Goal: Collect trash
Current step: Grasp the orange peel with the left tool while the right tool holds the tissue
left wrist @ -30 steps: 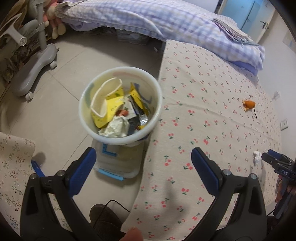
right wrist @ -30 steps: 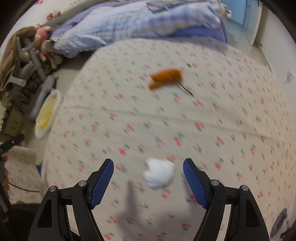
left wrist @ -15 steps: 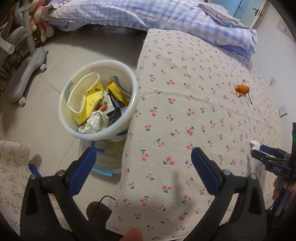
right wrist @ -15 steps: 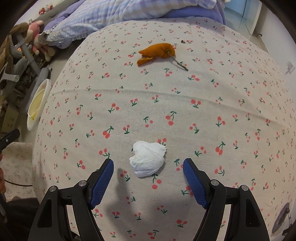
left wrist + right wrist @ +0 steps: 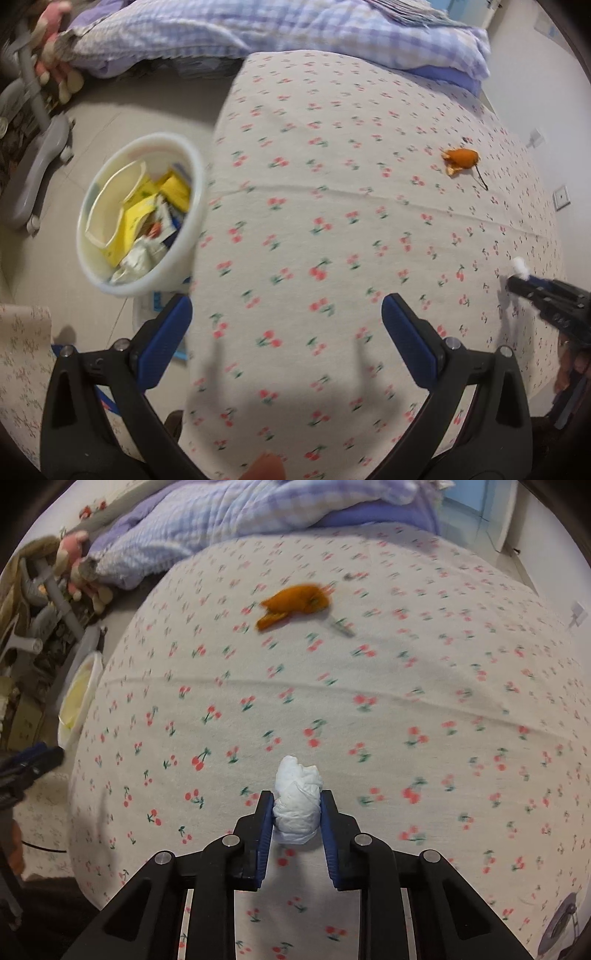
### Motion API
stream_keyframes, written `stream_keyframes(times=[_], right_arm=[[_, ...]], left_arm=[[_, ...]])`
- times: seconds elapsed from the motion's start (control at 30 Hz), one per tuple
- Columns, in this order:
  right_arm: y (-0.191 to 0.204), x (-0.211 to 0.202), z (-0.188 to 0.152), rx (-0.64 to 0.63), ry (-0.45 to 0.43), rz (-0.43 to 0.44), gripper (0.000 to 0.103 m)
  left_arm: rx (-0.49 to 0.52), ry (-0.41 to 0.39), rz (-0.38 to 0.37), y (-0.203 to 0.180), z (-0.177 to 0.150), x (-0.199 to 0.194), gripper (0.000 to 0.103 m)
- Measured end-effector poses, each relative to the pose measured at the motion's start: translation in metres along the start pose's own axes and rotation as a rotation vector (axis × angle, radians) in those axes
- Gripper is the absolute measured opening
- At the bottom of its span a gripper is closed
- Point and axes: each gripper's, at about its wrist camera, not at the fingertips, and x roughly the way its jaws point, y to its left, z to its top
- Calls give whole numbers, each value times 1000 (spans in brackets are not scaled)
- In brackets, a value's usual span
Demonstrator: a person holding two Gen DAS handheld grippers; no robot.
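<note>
Pointing steeply down at a cherry-print bedsheet (image 5: 369, 709), the right gripper (image 5: 297, 821) at bottom centre is closing its blue pads on a crumpled white tissue (image 5: 297, 801), while the left gripper (image 5: 286, 332) hovers wide open and empty, white trash bin (image 5: 181, 258) at left.

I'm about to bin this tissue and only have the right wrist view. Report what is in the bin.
Observer: The white bin is part full: yellow packets and crumpled wrappers lie inside it.
Operator: Report the left claw.
Observer: The left claw is wide open with nothing between its pads, over the cherry-print sheet.
</note>
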Motion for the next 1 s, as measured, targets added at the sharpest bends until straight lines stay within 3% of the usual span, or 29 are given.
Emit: stream_keyframes(times=[0.33,0.47,0.67,0.83,1.0], right_arm=[[-85,-46,-2,168,-127,-34,26],[-108,-47,-4,213,-127,-21,26],[-141,-46,-7,260,-121,-6,26],[-165,-41,-6,309,-107,10,26],[-166,-33,1,313,-92,24,26]], left_arm=[[129,16,29,-88,44,27,102],[150,5,8,-131,74,40,102],[307,-53,-15,-193,100,49,101],[392,-31,-31,-223,118,69,89],[423,27,-29,-234,122,92,69]])
